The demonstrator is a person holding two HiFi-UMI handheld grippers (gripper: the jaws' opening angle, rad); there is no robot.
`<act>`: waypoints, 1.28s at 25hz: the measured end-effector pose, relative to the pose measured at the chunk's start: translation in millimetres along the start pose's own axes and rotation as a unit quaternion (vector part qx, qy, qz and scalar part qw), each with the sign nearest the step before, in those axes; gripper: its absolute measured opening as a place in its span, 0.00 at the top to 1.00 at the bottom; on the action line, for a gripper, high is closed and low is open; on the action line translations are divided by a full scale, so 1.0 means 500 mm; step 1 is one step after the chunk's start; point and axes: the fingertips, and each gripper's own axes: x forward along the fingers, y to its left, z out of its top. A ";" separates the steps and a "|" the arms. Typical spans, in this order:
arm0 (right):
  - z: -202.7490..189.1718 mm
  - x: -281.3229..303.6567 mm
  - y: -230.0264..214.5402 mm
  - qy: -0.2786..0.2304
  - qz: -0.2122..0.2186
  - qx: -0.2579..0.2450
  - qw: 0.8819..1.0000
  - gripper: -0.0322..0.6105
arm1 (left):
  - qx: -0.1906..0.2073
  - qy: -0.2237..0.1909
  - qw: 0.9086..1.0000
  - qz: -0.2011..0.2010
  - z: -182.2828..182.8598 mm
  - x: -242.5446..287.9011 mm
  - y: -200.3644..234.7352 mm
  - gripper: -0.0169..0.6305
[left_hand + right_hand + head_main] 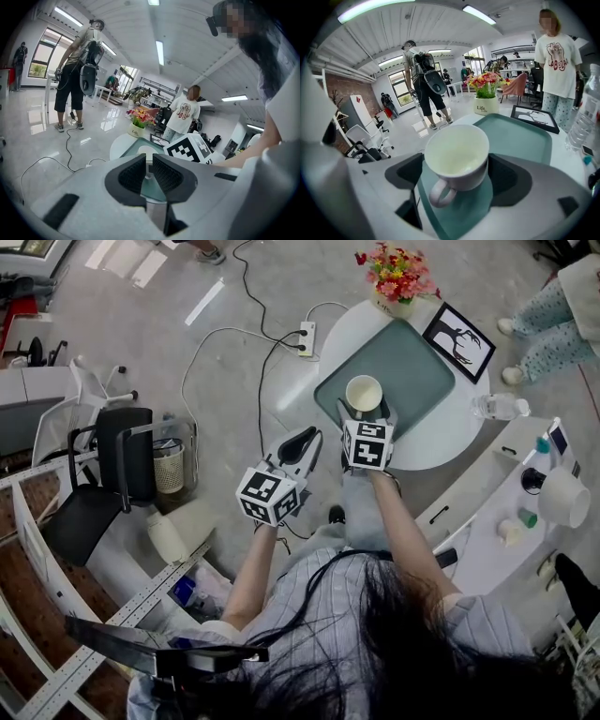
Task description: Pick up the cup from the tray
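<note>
Two jaws of the right gripper [458, 174] stand apart around the white ceramic cup [457, 154]. Closing unevenly may tip it on the teal plastic tray [520, 136]. Jaws of the left gripper [149, 174] are together, empty.

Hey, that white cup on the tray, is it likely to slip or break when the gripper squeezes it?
Probably stiff but breakable: the cup looks like glazed ceramic. Its smooth, round wall could slip between the pads of the right gripper. It looks empty, so it is likely light.

I lose the tray's [520, 136] near edge behind my right gripper [458, 173]; the bottle [586, 112] runs off the right edge.
</note>
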 end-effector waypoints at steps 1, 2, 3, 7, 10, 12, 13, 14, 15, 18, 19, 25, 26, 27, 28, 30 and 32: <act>-0.001 0.007 -0.004 0.005 -0.010 0.002 1.000 0.32 | -0.002 0.000 1.000 0.004 0.000 -0.002 0.006 0.93; -0.003 0.014 -0.008 0.011 -0.022 0.004 1.000 0.31 | -0.004 0.001 1.000 0.008 0.000 -0.003 0.011 0.93; -0.005 0.019 -0.013 0.015 -0.032 0.005 0.999 0.31 | -0.005 0.002 1.000 0.011 -0.001 -0.005 0.015 0.93; 0.011 0.025 -0.012 0.022 -0.044 -0.018 0.999 0.31 | -0.009 0.008 1.000 0.016 -0.011 -0.009 0.022 0.93; 0.014 0.035 -0.015 0.027 -0.054 -0.010 0.998 0.30 | -0.012 0.009 1.000 0.019 -0.012 -0.009 0.028 0.93; 0.009 0.042 -0.020 0.023 -0.059 0.003 0.998 0.30 | -0.015 0.006 1.000 0.018 -0.011 -0.007 0.025 0.93; 0.003 0.046 -0.023 0.021 -0.061 0.010 0.998 0.30 | -0.016 0.005 1.000 0.016 -0.012 -0.006 0.023 0.93; -0.003 0.050 -0.025 0.020 -0.062 0.017 0.998 0.30 | -0.016 0.006 1.000 0.016 -0.013 -0.005 0.022 0.93; -0.007 0.053 -0.026 0.019 -0.062 0.021 0.998 0.30 | -0.015 0.008 1.000 0.016 -0.015 -0.004 0.022 0.93; -0.010 0.055 -0.026 0.021 -0.059 0.015 0.998 0.30 | -0.016 0.008 1.000 0.018 -0.015 -0.008 0.022 0.93; -0.008 0.054 -0.027 0.023 -0.058 0.008 0.998 0.30 | -0.017 0.007 1.000 0.018 -0.015 -0.010 0.023 0.93; -0.011 0.058 -0.025 0.031 -0.043 -0.014 0.999 0.30 | -0.024 0.003 0.999 0.026 -0.022 -0.022 0.029 0.93; -0.010 0.055 -0.023 0.032 -0.038 -0.025 0.998 0.30 | -0.025 0.003 0.999 0.026 -0.023 -0.024 0.028 0.93; -0.006 0.051 -0.022 0.031 -0.035 -0.038 0.998 0.30 | -0.025 0.002 0.999 0.026 -0.024 -0.026 0.026 0.93; -0.002 0.046 -0.021 0.029 -0.033 -0.051 0.998 0.30 | -0.025 0.002 0.999 0.026 -0.025 -0.027 0.024 0.93; -0.002 0.037 -0.020 0.023 -0.028 -0.060 0.997 0.30 | -0.025 0.001 0.999 0.026 -0.027 -0.031 0.021 0.93; -0.006 0.033 -0.016 0.018 -0.016 -0.050 0.998 0.30 | -0.026 0.001 0.999 0.027 -0.030 -0.037 0.021 0.93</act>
